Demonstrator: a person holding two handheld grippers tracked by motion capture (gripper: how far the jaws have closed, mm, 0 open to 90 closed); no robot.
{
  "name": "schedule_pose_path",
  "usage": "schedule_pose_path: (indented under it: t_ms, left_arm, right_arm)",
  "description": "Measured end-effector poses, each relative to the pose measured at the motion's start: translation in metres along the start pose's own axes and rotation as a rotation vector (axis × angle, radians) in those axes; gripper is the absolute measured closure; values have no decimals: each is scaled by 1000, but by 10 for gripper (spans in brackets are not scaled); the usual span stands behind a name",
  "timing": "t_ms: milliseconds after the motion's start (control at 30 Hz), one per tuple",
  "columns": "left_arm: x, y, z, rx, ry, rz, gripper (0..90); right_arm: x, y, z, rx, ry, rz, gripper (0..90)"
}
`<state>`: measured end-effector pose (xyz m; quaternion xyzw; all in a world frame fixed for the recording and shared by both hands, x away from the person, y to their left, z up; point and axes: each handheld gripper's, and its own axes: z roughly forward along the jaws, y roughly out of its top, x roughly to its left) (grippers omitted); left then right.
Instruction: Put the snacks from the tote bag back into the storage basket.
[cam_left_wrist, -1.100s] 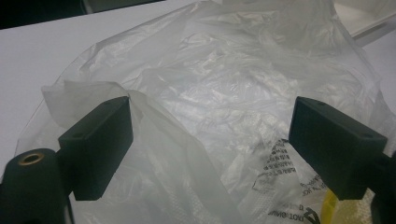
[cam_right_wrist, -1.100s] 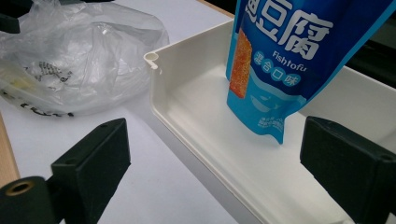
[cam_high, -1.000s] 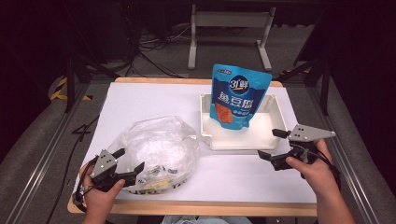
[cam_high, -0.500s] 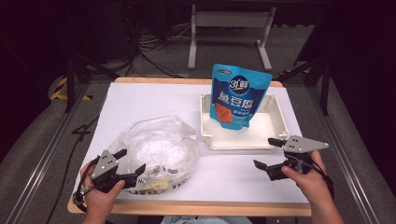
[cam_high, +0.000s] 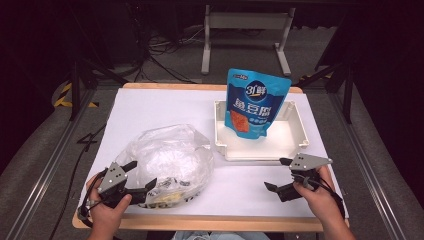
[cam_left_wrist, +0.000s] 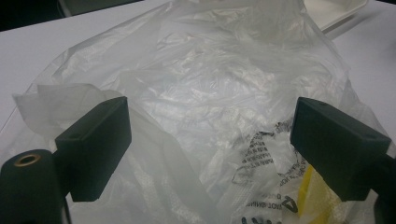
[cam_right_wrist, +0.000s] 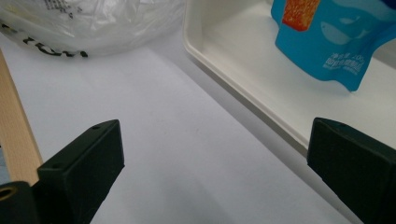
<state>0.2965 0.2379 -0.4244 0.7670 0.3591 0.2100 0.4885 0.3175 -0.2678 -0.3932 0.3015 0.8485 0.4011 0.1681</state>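
The clear plastic bag (cam_high: 167, 162) lies crumpled on the white table (cam_high: 165, 107), just left of the white tray (cam_high: 222, 140), and it is the landmark here. The left gripper (cam_high: 136, 176) sits at the bag's near-left edge, jaws spread wide with film bulging between them but nothing pinched; in the left gripper view the bag (cam_left_wrist: 210, 93) lies straight ahead, printed packets showing inside. This gripper is plainly the nearer one. The right gripper (cam_high: 277, 174) hovers well to the bag's right, in front of the tray, jaws wide and empty. A blue pouch (cam_high: 255, 102) stands in the tray, leaning on its far wall. Nothing blocks the left gripper's reach.
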Motion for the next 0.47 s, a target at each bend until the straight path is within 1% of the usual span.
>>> schedule_pose_path:
  t_ms: [100, 167, 233, 367, 467]
  left_arm:
    - [0, -1, -1, -1, 0, 2, 133]
    - [0, -1, -2, -3, -1, 2, 130]
    - [0, -1, -2, -6, -2, 1, 129]
    - [0, 0, -2, -9, -10, 5, 120]
    - [0, 0, -2, -9, -12, 5, 112]
  right_arm:
    - [0, -1, 6, 11, 8, 5, 48]
    - [-1, -4, 12, 8, 10, 16, 48]
    - [-1, -4, 12, 7, 9, 17, 48]
    - [-3, -6, 15, -23, 6, 16, 48]
    - [-4, -7, 16, -33, 8, 19, 48]
